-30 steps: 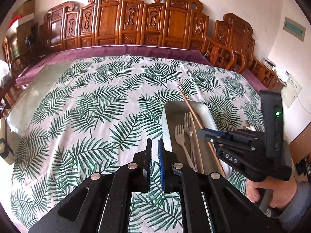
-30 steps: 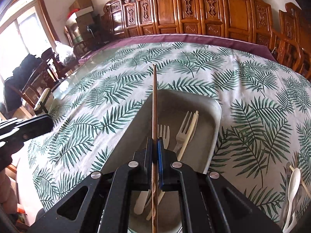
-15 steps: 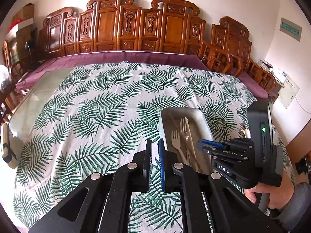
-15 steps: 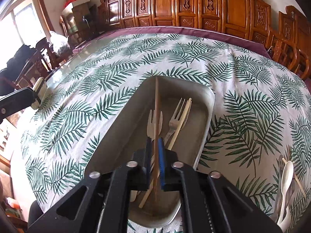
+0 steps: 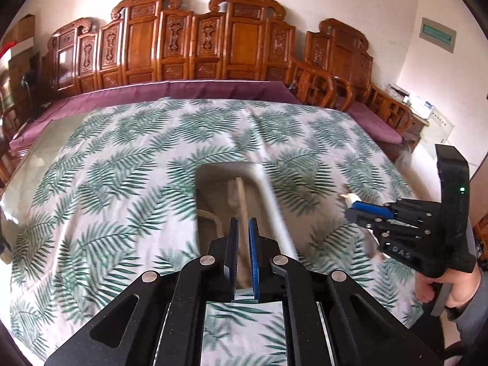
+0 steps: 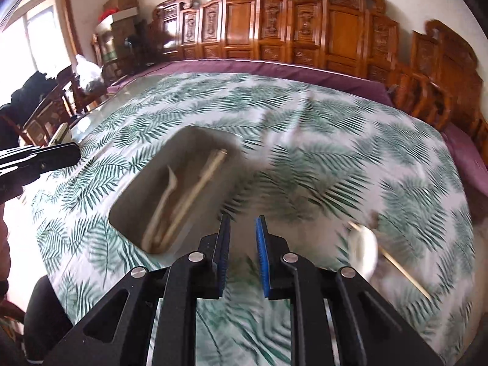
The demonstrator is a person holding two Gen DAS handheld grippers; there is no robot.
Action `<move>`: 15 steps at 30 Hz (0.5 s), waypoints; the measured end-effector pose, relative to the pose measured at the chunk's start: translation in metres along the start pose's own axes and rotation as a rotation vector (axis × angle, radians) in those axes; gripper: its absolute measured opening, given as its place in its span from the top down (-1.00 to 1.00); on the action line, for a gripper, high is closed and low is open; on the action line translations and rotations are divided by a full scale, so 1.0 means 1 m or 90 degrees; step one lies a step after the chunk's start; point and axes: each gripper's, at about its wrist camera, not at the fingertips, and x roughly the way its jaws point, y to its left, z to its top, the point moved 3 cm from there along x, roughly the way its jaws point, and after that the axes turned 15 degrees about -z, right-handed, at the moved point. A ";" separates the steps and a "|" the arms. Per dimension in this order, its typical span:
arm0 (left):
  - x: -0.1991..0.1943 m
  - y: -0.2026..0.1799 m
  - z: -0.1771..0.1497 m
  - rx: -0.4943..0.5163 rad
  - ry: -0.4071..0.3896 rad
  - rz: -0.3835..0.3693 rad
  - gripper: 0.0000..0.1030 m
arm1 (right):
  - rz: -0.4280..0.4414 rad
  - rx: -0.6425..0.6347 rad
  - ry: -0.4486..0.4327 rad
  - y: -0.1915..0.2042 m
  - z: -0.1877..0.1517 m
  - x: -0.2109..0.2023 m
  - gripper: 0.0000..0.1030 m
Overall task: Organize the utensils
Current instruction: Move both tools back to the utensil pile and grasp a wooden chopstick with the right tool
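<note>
Since a second ago, the right gripper (image 6: 242, 254) has let go of the brown chopstick and drawn back off the tray (image 6: 195, 134) toward the bench's right side.

Left wrist view: the left gripper (image 5: 243, 256) has its jaws nearly together, holding nothing, over the tray's (image 5: 268, 189) near end. The right gripper (image 5: 355, 209), in a hand (image 5: 454, 289), hangs to the right.

Right wrist view: its jaws stand narrowly apart and empty. Blurred utensils (image 6: 183, 198) lie in the tray, mid-bench; a white spoon (image 6: 364, 248) lies toward the right edge.
</note>
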 end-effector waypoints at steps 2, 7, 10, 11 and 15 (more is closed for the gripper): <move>0.000 -0.015 -0.002 0.008 0.002 -0.005 0.89 | -0.012 0.003 -0.009 -0.019 -0.006 -0.016 0.63; 0.000 -0.054 -0.011 0.039 0.011 -0.016 0.89 | -0.047 0.027 -0.018 -0.067 -0.020 -0.047 0.63; 0.002 -0.074 -0.020 0.057 0.023 -0.022 0.89 | -0.062 0.043 -0.022 -0.090 -0.028 -0.060 0.63; 0.003 -0.078 -0.022 0.060 0.025 -0.023 0.89 | -0.066 0.047 -0.024 -0.097 -0.031 -0.063 0.63; 0.010 -0.094 -0.033 0.059 0.037 -0.040 0.89 | -0.072 0.066 -0.023 -0.117 -0.041 -0.067 0.63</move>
